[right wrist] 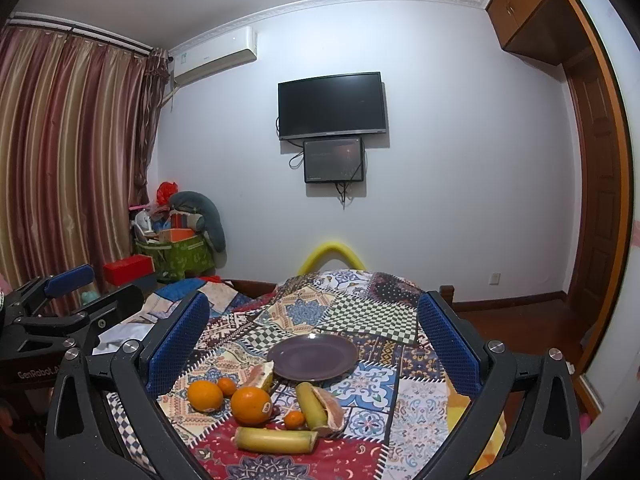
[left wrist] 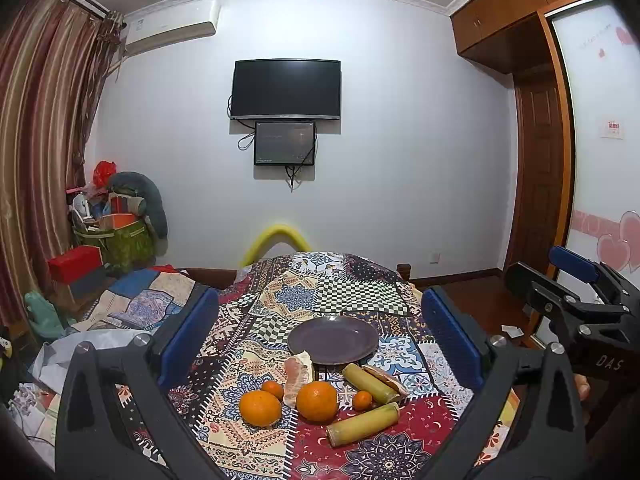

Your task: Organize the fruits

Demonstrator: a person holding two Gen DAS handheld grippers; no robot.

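Jaws wide on my left gripper (left wrist: 320,340) and right gripper (right wrist: 312,344), holding nothing. Patchwork cloth (left wrist: 360,296) covers table; purple plate (left wrist: 333,340) bare; oranges (left wrist: 317,401), sugarcane pieces (left wrist: 363,424), pomelo wedge (left wrist: 298,376) just beside it. TV (left wrist: 286,89) on wall.

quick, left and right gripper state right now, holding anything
Left gripper: open, holding nothing, above the fruit in front of the purple plate.
Right gripper: open, holding nothing.
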